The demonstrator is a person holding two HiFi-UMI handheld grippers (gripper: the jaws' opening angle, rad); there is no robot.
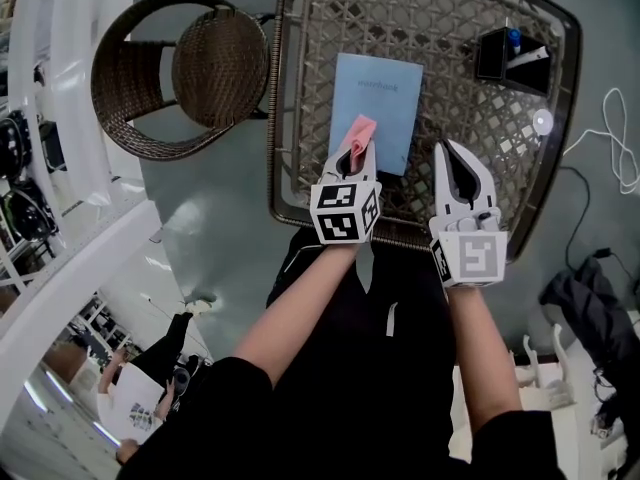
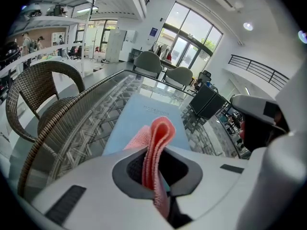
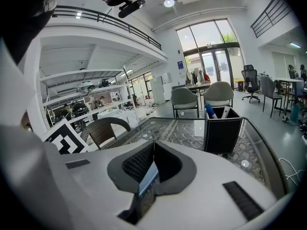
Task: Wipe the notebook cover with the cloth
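**Left gripper [image 2: 157,176] with pink cloth [image 2: 156,137] — hazards ahead of the wipe**

1. Left gripper: jaws clamped on a narrow fold of the pink cloth. Most of the fabric stands up past the tips in a loop, with a flap lying off to the left. It is poised over the near left part of the cover. Whether cloth and cover touch cannot be told.
2. Right gripper [image 3: 150,162]: jaws closed together with nothing between them. It is over the table just right of the notebook, not on it.
3. Notebook [image 1: 378,106]: pale blue, flat on the glass-topped wicker table [image 1: 300,183], cover up, nothing pinning it.
4. Black pen holder [image 1: 510,58]: far right corner, well apart from the notebook.

Risks, as judged:
- Smooth glass under an unpinned notebook — a stroke would likely shove it along instead of wiping it.
- A slim grip on the fold could let the cloth pull free under drag.
- With the loop standing up, the hard jaw tips may reach the cover before the fabric and scuff it.
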